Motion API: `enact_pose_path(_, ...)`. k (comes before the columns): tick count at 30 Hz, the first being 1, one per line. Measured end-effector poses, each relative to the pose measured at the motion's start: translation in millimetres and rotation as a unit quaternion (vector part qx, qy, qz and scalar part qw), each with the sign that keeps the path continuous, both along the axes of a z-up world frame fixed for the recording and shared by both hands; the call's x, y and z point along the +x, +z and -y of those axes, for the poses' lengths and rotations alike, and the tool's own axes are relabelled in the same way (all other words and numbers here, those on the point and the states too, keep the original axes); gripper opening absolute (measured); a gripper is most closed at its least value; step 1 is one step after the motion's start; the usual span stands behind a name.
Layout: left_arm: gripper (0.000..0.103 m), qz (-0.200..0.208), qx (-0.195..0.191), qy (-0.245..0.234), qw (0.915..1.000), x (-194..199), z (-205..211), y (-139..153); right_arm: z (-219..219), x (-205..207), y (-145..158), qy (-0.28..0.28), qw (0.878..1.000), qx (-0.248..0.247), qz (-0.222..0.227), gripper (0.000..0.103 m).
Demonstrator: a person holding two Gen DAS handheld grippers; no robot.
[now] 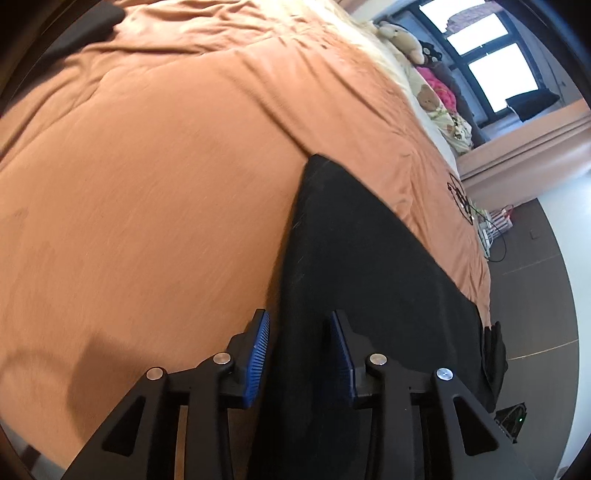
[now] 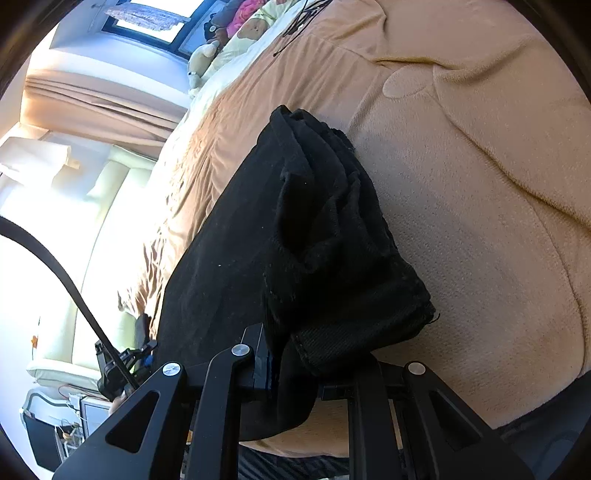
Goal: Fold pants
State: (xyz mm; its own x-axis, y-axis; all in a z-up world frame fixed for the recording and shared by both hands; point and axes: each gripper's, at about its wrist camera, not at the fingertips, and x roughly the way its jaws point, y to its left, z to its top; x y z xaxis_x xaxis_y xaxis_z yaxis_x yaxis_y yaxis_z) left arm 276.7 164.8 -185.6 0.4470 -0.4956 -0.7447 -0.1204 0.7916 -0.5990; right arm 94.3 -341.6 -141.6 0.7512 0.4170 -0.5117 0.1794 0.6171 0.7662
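The black pants lie in a long strip on the orange bedspread, near the bed's right edge. My left gripper is low over their near end. Its blue pads stand apart with the black cloth between them, and neither pad presses on it. In the right wrist view the pants stretch away from me. Their bunched, folded end drapes over my right gripper, which is shut on the ribbed hem. The cloth hides its right finger.
Stuffed toys and patterned pillows sit at the head of the bed below a window. The bed's edge drops to a dark floor with cables. Another dark item lies at the far left. A black strap crosses the right wrist view.
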Motion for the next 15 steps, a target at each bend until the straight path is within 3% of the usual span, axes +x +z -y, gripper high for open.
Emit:
enact_pose_path(4,0.052,0.003,-0.001,0.013,0.9999,-22,-9,1,-2,6,-2,0.004,1.0,-0.005,0.008,0.013)
enact_pose_path(15,0.053,0.011,-0.035,0.047,0.9982,-74,-26,-5,-13,-1,-11,0.024,0.999,-0.01,0.04,0.015)
